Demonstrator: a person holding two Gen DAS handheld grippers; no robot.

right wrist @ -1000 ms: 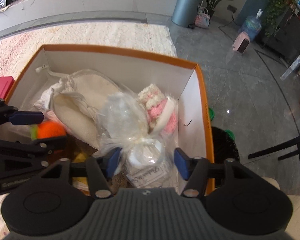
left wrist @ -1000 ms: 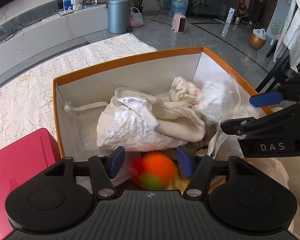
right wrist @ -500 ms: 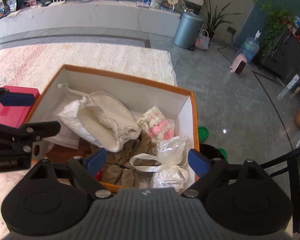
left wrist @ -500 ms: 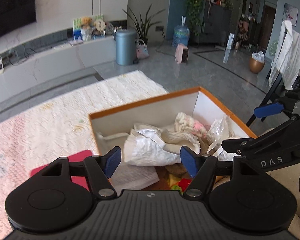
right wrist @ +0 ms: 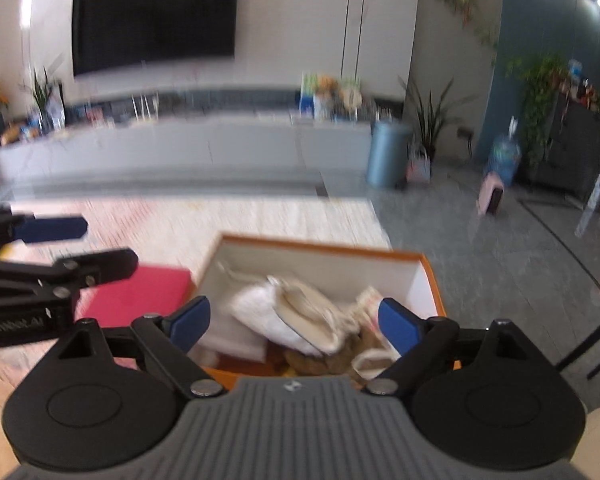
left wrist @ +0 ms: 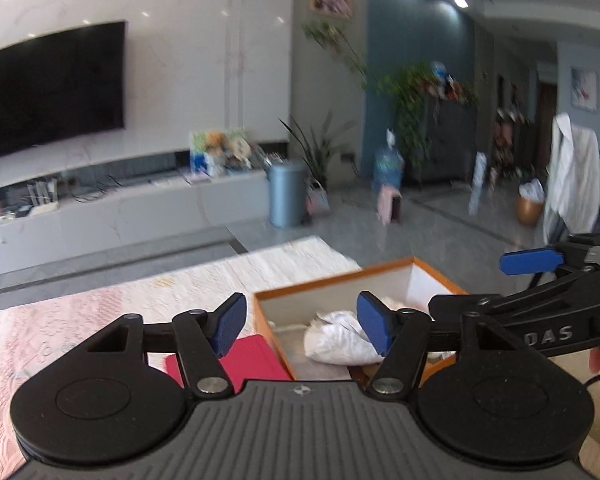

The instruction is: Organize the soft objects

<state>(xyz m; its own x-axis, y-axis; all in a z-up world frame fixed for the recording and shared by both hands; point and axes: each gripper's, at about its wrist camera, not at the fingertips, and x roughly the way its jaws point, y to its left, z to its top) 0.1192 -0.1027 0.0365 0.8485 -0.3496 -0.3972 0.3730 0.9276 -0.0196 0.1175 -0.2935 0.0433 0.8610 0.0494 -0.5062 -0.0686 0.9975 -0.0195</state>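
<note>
An orange-rimmed box point(right wrist: 328, 246) with white inner walls holds several soft things: a cream drawstring pouch point(right wrist: 308, 316), a white bundle point(left wrist: 336, 340), a brown plush piece point(right wrist: 324, 360). My left gripper point(left wrist: 300, 326) hovers above and short of the box point(left wrist: 340, 278), jaws closing slightly, nothing between them. My right gripper point(right wrist: 294, 324) hangs over the box's near edge, jaws opening, nothing held. Each gripper shows at the side of the other's view: the right one point(left wrist: 540, 284), the left one point(right wrist: 56, 244). Both views are blurred.
A red flat case point(right wrist: 140, 292) lies left of the box on a pale lace rug point(left wrist: 180, 284). Behind are a long white TV bench point(left wrist: 120, 208), a blue-grey bin point(left wrist: 287, 194), plants and grey floor. A dark chair leg point(right wrist: 592, 344) stands at right.
Both grippers have lifted up and back out of the box and tilted toward level. The orange ball and the clear plastic bag they were over now lie out of sight.
</note>
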